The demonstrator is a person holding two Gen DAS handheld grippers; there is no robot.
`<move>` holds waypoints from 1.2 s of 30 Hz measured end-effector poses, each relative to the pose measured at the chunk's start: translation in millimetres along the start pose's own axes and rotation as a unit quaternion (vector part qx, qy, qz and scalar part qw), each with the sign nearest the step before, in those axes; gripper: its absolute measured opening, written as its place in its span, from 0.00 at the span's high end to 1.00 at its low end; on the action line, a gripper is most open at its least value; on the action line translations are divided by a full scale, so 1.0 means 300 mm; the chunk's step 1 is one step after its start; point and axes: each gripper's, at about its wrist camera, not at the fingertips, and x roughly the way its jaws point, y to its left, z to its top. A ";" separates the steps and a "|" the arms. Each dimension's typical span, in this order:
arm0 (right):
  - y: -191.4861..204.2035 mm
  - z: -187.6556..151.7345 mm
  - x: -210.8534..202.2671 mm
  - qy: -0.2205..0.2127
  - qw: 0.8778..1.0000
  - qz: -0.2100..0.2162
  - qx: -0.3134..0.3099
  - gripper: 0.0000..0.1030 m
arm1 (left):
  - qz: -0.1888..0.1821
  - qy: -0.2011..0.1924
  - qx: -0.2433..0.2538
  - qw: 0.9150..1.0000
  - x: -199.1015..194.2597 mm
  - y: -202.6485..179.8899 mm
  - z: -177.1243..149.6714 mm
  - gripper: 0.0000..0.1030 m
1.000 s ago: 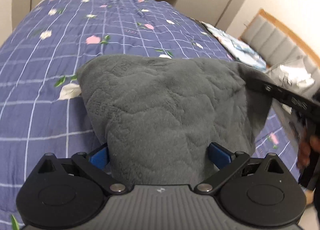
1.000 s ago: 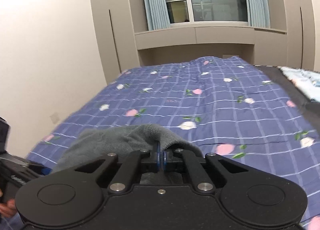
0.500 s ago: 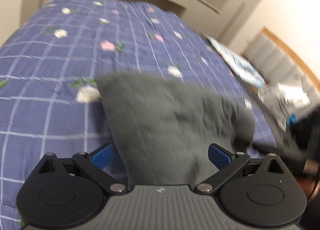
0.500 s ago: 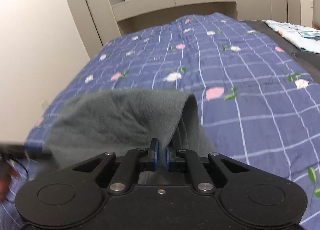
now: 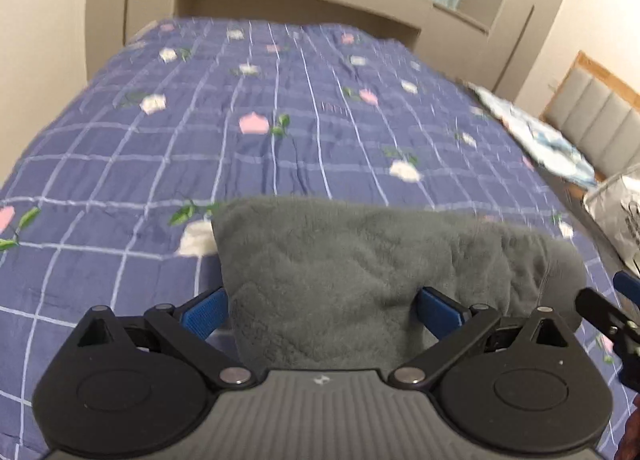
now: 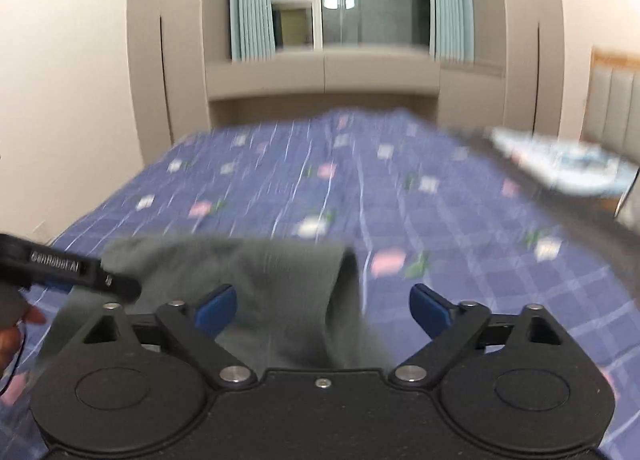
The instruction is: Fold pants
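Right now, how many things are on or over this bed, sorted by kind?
Grey pants: 1
Light blue patterned cloth at the bed's far right edge: 1
Hand-held grippers, the left and the right, both open: 2
Blue flowered bedspread: 1
Total: 5

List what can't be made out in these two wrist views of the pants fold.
- Near edge of the grey pants: left wrist view, hidden behind the left gripper body.
- Whether the pants are folded fully flat: right wrist view, motion blur smears the pants and blue bedspread.
- Right gripper contact with cloth: pads stand wide apart, but the body hides the fabric beneath.
- Items on the far right: blurred and cut off by the edge.
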 end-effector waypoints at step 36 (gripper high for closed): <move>0.004 -0.124 0.312 0.040 0.996 -0.078 -0.008 0.01 | 0.060 0.021 0.007 0.998 0.120 -0.028 0.000 0.01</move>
